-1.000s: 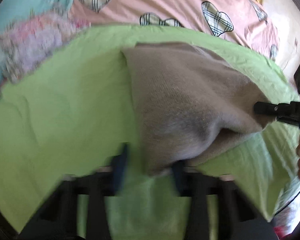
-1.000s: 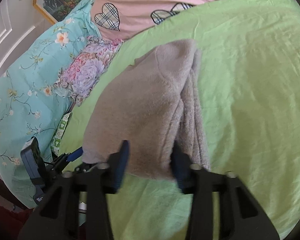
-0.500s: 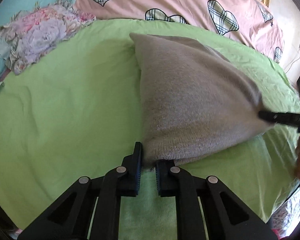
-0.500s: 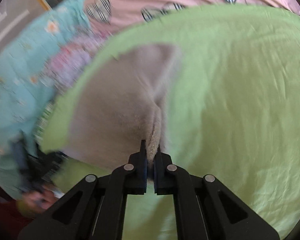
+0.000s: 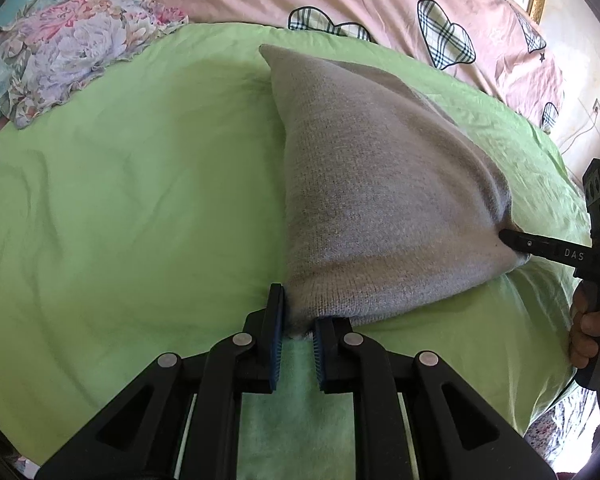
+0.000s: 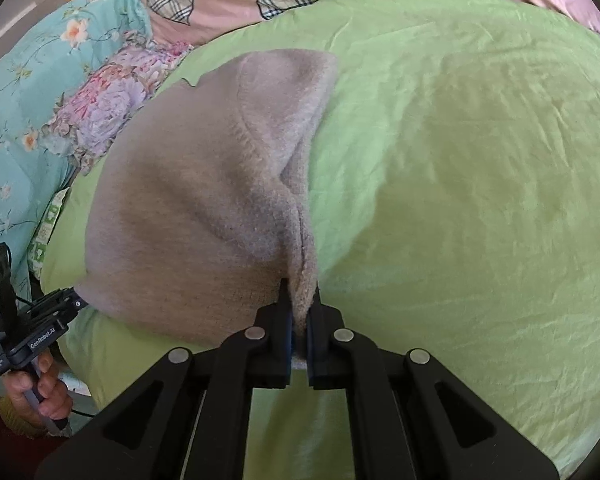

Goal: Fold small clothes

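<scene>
Our left gripper (image 5: pixel 298 330) jaws narrow on 1 near corner of the grey knit (image 5: pixel 380 208), right gripper (image 6: pixel 299 312) jaws pinching the other corner, knit stretched between us over the green bed (image 5: pixel 120 200)

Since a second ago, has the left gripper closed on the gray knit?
Yes. The left gripper was open astride the gray knit's near corner; now its tongs pinch that corner over the green sheet.

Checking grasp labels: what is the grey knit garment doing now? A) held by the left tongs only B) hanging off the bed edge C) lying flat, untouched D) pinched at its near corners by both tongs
D: the left tongs and the right tongs each clamp a near corner of the grey knit garment.
</scene>
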